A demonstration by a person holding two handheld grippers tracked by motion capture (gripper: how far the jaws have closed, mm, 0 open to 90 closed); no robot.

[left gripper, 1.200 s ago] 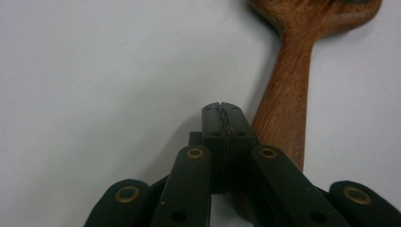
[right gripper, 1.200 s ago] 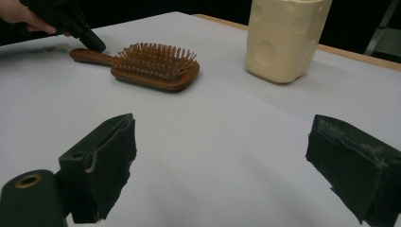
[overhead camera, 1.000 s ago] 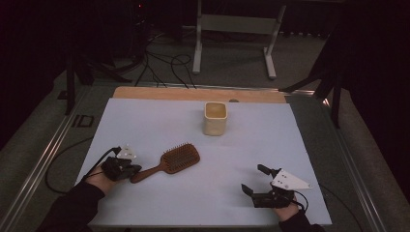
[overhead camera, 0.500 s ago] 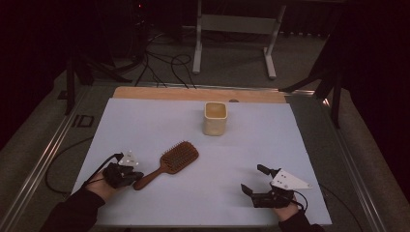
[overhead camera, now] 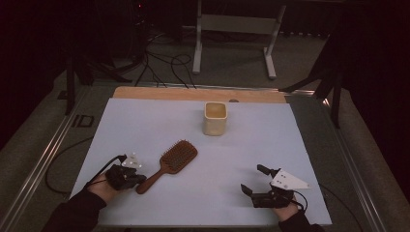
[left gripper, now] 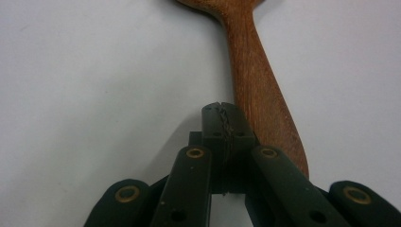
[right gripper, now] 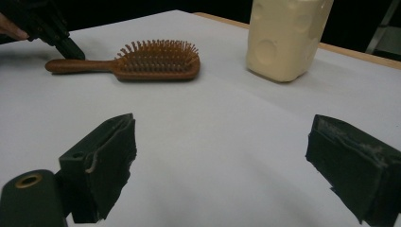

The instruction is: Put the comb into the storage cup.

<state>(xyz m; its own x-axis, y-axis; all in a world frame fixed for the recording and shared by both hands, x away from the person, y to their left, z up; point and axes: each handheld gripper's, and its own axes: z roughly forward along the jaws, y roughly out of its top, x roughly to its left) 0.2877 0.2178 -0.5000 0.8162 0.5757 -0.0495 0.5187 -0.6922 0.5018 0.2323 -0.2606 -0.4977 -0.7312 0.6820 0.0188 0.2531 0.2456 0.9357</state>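
Left tool (overhead camera: 140, 179) low, apparently beside hairbrush (overhead camera: 171, 162) handle

Two black jaws are seen wide apart, with nothing between them but the white table (right gripper: 227, 142). Farther off, a brown hairbrush (right gripper: 142, 64) is laid flat, bristles up. A cream cup (right gripper: 283, 38) is stood to its right. The other gripper (right gripper: 71, 47) is seen at the handle's end.

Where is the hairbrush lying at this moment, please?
In the high view the hairbrush lies left of centre on the white sheet, its handle end beside the shut left gripper, the cream cup beyond it.
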